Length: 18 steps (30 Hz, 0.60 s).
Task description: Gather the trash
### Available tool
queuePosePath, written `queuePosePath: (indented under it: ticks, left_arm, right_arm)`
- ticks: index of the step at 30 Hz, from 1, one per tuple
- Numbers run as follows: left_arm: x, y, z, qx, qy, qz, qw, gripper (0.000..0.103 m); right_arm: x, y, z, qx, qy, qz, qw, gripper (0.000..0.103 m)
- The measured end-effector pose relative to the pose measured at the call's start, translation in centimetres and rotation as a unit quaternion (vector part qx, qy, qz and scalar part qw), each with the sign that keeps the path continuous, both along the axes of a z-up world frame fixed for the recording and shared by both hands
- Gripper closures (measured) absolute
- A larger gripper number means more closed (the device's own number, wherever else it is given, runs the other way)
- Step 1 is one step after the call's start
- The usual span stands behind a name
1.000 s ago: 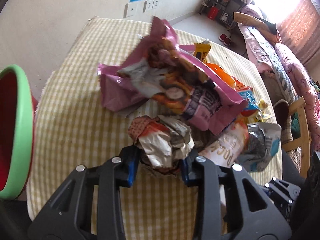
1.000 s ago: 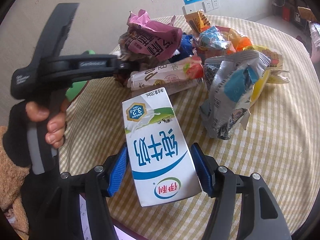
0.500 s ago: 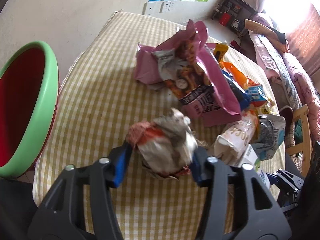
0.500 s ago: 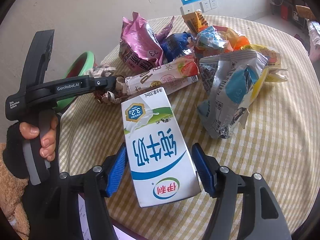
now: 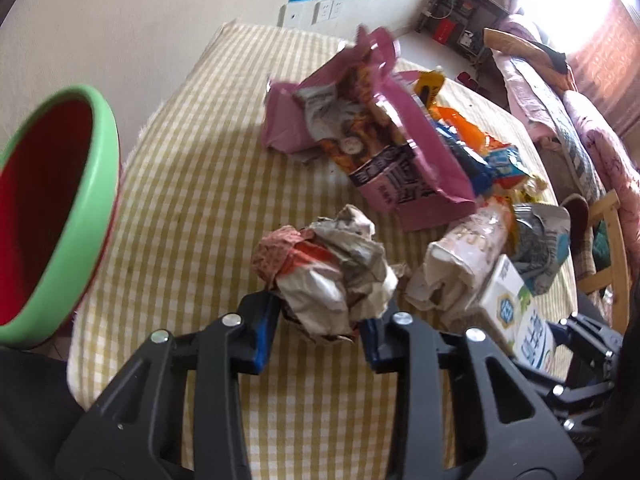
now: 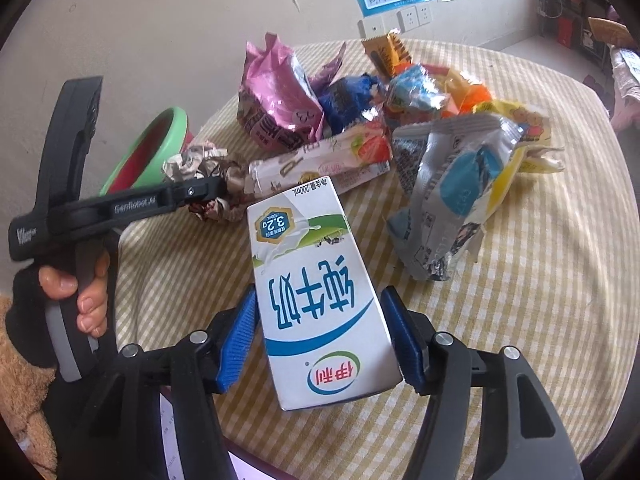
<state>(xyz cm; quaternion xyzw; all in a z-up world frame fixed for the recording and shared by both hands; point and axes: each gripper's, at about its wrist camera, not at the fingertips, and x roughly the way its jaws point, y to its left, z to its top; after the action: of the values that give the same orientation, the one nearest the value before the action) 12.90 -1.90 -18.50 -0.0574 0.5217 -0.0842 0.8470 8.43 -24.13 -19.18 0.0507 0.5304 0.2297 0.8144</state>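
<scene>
Trash is already held in both grippers, so that two pieces can be carried off the bench in one trip. In the right wrist view, a white milk carton (image 6: 320,300) sits between the blue pads of the right gripper (image 6: 322,340); the jaws are closing on it, about half spread, and the left pad is seen against the carton's side while the right pad's contact is hard to judge. The carton is held tilted, its top end pointing away toward the pile. The left gripper (image 5: 316,330), gripped by a hand (image 6: 82,296), is nearly closed and closing on a crumpled wrapper ball (image 5: 332,268), which bulges up and forward out of the narrow jaws just above the checked bench (image 5: 192,184). Just beyond the ball lie a pale strawberry-printed packet (image 6: 320,160) and a grey and blue pouch (image 6: 452,196). Farther back, the loose pile is made up of a pink snack bag (image 5: 376,136), blue, orange and yellow wrappers. A green-rimmed red bin (image 5: 52,208) stands off the bench's left edge, likely placed there so that the held pieces can be dropped in; it is well apart from the carton and nearer the ball.
</scene>
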Motion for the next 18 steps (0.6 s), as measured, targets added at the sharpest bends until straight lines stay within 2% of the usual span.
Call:
queuePosePath:
  ticks: [13,18]
  left_arm:
    - [-2.7,1.6,6.7,0.005,-0.104,0.013,0.9945,0.071]
    - [-3.3,2.1,8.2,0.015,-0.122,0.018,0.9923,0.071]
  right_arm:
    - [-1.4,-0.9,4.6,0.075,-0.038,-0.061,0.995,0.043]
    - [-1.1,-0.4,6.5,0.088,-0.052,-0.069,0.992,0.043]
